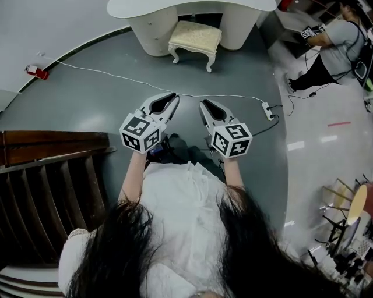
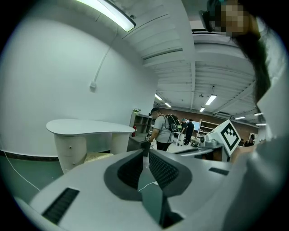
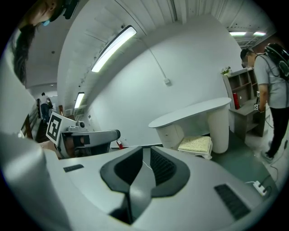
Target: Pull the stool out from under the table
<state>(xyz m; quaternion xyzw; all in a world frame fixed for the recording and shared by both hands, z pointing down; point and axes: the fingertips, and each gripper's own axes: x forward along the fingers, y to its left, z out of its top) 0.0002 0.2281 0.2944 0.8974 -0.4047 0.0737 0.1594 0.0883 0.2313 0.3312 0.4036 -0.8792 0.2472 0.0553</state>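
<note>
Left gripper point(image 1: 168, 100) and right gripper point(image 1: 207, 108), both clenched on nothing, hover well short of the white table point(image 1: 175, 7). The cushioned stool point(image 1: 195, 36) apparently sits half under it, untouched, so the whole pull is left to do.

Left gripper point(image 1: 172, 98) and right gripper point(image 1: 204, 104) held out side by side, both closed and empty.
Both grippers are held low in front of the person's body, near each other but not touching, with their tips pointing forward and angled slightly toward one another. On each, the 2 jaws meet at the tips with nothing between them. The bare left forearm point(image 1: 133, 174) and right forearm point(image 1: 234, 170) reach forward from the torso, roughly parallel, each ending at the near end of its gripper.
</note>
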